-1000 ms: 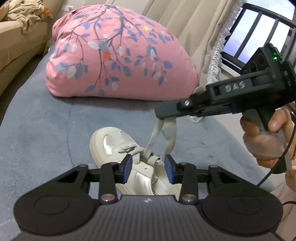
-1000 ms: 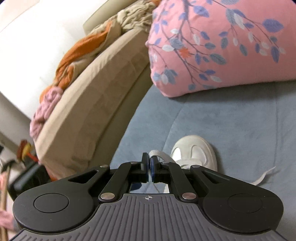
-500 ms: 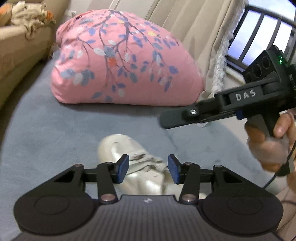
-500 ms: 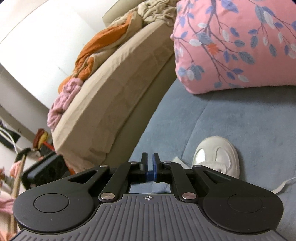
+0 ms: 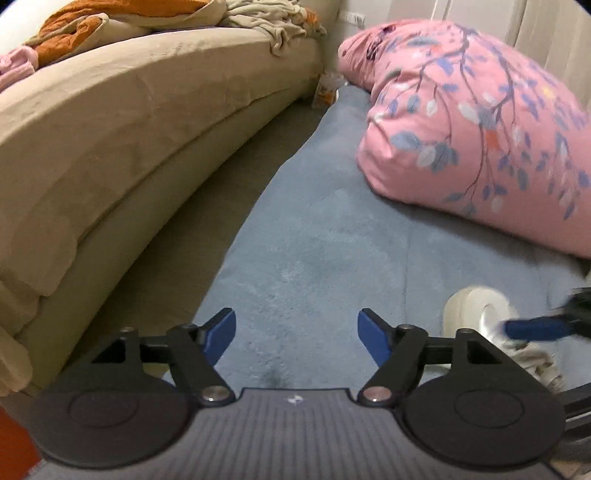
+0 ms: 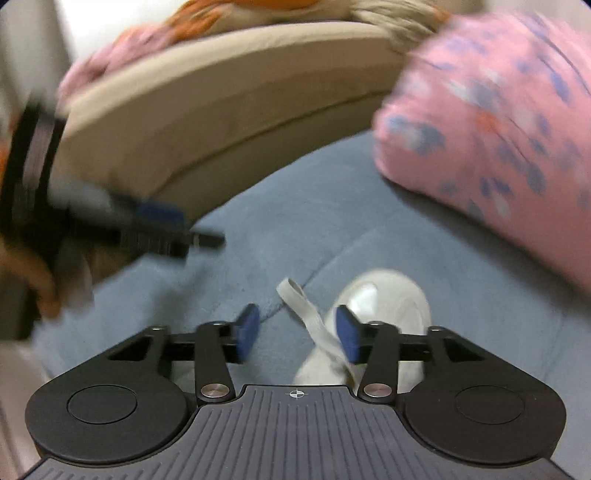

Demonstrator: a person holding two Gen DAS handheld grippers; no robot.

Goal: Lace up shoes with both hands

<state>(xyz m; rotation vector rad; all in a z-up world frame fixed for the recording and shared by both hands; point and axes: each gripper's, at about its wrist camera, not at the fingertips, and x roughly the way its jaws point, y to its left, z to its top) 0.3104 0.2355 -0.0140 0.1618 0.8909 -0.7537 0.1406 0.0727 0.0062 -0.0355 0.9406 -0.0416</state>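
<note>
1. Left gripper (image 5: 296, 332): jaws spread wide, blue pads far apart, nothing between them. Aimed over bare blue-grey carpet (image 5: 325, 236), clear of the shoe.
2. Right gripper (image 6: 295, 332): jaws released, blue pads well apart, nothing clamped. Positioned directly above the shoe, right pad over the tongue area.
3. Shoe (image 6: 384, 299): white sneaker, resting on the carpet, toe pointing away from the right wrist camera. In the left wrist view, located at the lower right edge (image 5: 476, 306), partly hidden behind the left gripper's body.
4. Lace (image 6: 306, 314): flat grey-white strip, lying loose from the shoe's tongue area out onto the carpet to the left of the toe, free end folded into a small loop. Passing between the right gripper's pads; contact with the right pad cannot be told. Held by neither gripper.
5. Cross views: left gripper seen blurred at the left of the right wrist view, gripped by a hand (image 6: 33, 273). Right gripper's blue pad seen blurred over the shoe at the right edge of the left wrist view.
6. Surroundings: pink floral pillow (image 5: 480, 122) on the carpet beyond the shoe; beige bed (image 5: 110, 129) along the left side, crumpled orange and beige bedding (image 5: 110, 18) on top.
</note>
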